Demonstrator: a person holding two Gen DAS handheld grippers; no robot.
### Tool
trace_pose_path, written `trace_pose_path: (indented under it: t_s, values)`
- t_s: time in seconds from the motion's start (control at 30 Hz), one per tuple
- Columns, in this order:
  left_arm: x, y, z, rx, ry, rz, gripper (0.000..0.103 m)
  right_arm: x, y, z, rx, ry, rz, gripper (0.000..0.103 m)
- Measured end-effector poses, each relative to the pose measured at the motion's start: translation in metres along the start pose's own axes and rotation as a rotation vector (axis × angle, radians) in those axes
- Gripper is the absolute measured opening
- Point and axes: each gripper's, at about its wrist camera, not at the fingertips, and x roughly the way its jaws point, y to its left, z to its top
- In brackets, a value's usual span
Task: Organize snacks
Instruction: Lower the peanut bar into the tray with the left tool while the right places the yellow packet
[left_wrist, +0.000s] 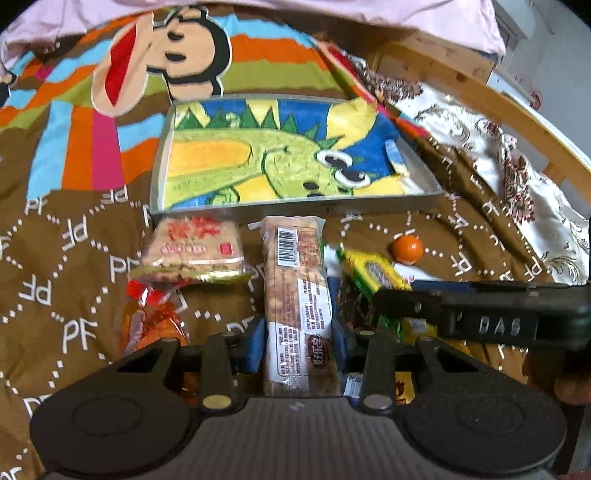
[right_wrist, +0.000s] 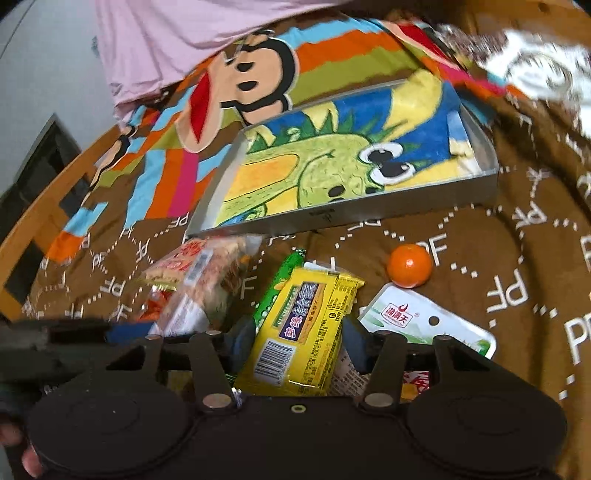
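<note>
Bedspread clutter: your left gripper (left_wrist: 300, 341) clamps the bar (left_wrist: 295, 295), your right gripper (right_wrist: 295, 345) the yellow pack (right_wrist: 303, 332); lift both clear, then lower flat into the tray (left_wrist: 157, 162).

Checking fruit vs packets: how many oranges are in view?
1. The orange lies loose on the brown bedspread, in front of the tray near its right corner, beyond the white packet. Others could hide under the snack pile.

The long snack bar (left_wrist: 295, 295) runs down behind the left claw's body, its near end hidden. The yellow packet (right_wrist: 299, 332) likewise. A white packet (right_wrist: 424, 325) is partly covered; small print stays unreadable.
</note>
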Motion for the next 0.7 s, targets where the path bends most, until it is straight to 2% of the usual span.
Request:
trace_pose_path:
  t_s: [0.23, 0.47, 0.7]
  values:
    - [-0.008, 0.003, 0.006, -0.032, -0.07, 0.016, 0.04, -0.004, 0.019, -0.004, -0.179, -0.053, -0.081, 0.052]
    - [-0.01, 0.01, 0.008, -0.064, -0.114, 0.033, 0.04, -0.003, 0.047, -0.018, -0.487, -0.138, -0.222, 0.052]
    - [-0.008, 0.016, 0.02, -0.092, -0.213, 0.04, 0.04, 0.006, 0.054, -0.021, -0.688, -0.257, -0.336, 0.05]
